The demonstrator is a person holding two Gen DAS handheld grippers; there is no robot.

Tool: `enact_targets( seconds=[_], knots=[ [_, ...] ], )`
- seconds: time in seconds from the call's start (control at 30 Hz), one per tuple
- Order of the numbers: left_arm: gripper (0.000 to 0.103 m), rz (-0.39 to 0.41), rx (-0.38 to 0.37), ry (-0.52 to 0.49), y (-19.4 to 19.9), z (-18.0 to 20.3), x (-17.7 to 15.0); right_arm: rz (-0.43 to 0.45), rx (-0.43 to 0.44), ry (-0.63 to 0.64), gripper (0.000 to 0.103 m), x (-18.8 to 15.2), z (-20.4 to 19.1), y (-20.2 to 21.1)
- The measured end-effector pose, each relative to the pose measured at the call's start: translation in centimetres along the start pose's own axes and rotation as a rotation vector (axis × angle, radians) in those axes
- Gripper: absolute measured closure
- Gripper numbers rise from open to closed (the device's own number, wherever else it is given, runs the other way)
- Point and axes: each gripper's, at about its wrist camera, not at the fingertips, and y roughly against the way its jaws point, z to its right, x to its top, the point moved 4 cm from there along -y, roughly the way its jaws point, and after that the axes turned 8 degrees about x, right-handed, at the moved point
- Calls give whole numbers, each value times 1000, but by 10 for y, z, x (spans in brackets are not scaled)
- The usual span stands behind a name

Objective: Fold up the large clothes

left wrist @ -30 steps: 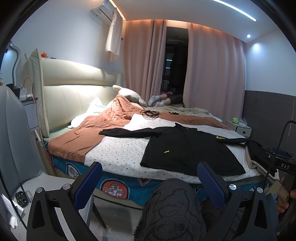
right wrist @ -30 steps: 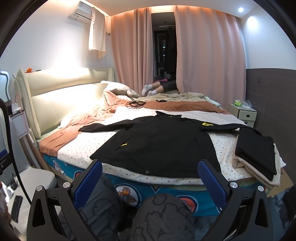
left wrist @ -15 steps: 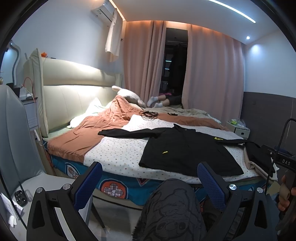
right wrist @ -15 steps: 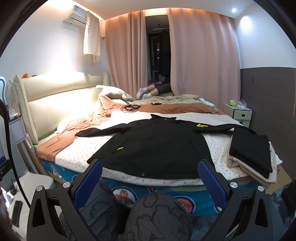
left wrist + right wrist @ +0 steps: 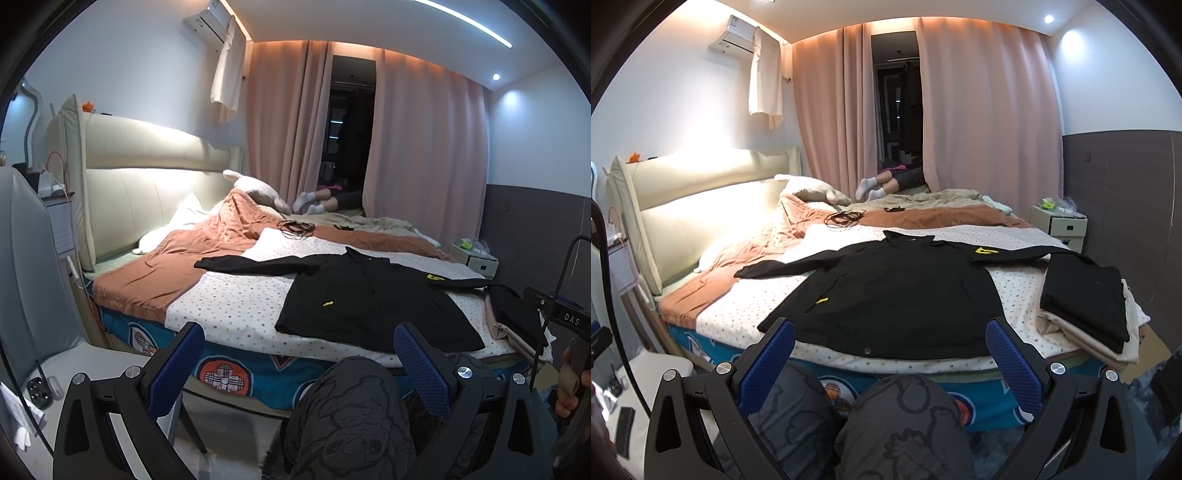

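Observation:
A large black jacket [image 5: 897, 291] with small yellow marks lies spread flat on the dotted sheet of the bed [image 5: 746, 302], sleeves stretched out to both sides. In the left wrist view the same jacket [image 5: 369, 299] sits to the right of centre. My left gripper [image 5: 299, 354] is open, held in the air well short of the bed, above my knee [image 5: 347, 413]. My right gripper [image 5: 890, 350] is also open and empty, its blue fingertips just short of the jacket's near hem. The hand on the right gripper's handle [image 5: 570, 380] shows at the left view's right edge.
A stack of folded black and beige clothes [image 5: 1086, 306] sits on the bed's right corner. An orange blanket [image 5: 746, 258], a coil of cable [image 5: 844, 218] and pillows lie further back. Another person's socked feet [image 5: 871, 186] rest by the curtains. A nightstand [image 5: 1062, 225] stands right; a white side table [image 5: 55, 384] left.
Both cameras have pulled slightly back and tilted up, so the bed and jacket sit a little lower in view. Both grippers stayed open; the jacket has not moved.

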Motion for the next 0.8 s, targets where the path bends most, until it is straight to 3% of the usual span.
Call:
enact_targets(
  seconds=[0.47, 0.8],
  knots=[
    [0, -28, 2, 0, -12, 5, -1, -17, -3, -5, 0, -2, 4, -11],
    [0, -59, 10, 2, -48, 10, 3, -28, -2, -27, 0, 7, 11, -42]
  ],
)
